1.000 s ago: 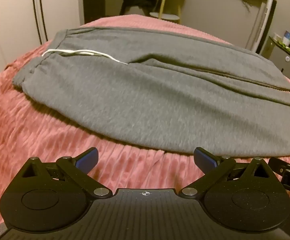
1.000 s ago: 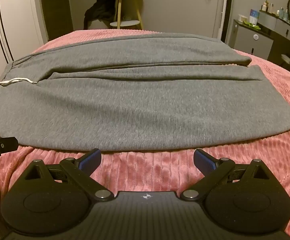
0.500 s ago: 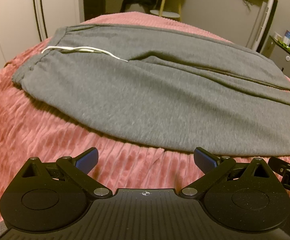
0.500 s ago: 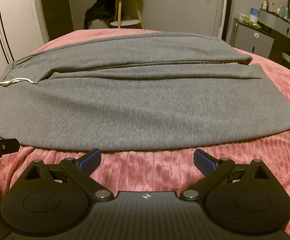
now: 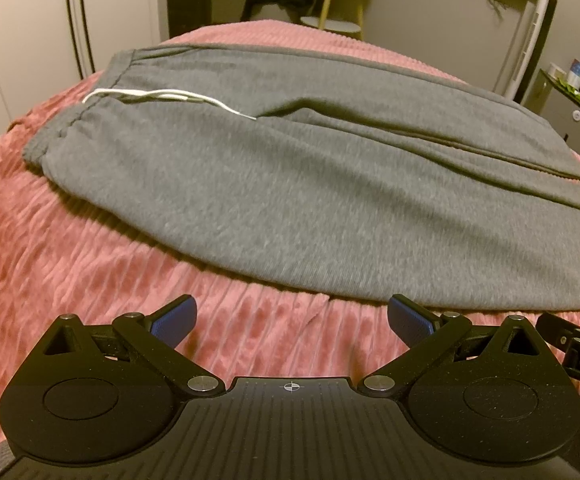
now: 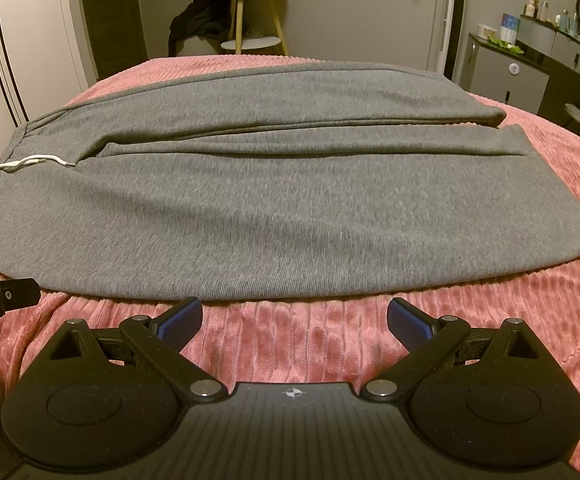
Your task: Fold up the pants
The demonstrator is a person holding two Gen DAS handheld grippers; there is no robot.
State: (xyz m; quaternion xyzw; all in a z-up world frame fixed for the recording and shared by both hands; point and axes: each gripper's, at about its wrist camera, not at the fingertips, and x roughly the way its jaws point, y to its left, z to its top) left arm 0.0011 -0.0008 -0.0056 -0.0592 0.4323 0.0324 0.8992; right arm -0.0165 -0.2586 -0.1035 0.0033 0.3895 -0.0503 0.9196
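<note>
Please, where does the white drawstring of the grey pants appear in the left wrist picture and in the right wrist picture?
Left wrist view: the white drawstring lies upper left, running rightward from the waistband of the grey fleece pants.
Right wrist view: the drawstring lies at the far left edge, at mid height, much shorter.
Shared landmark: the round wooden-legged side table beyond the pink ribbed bedspread.
</note>
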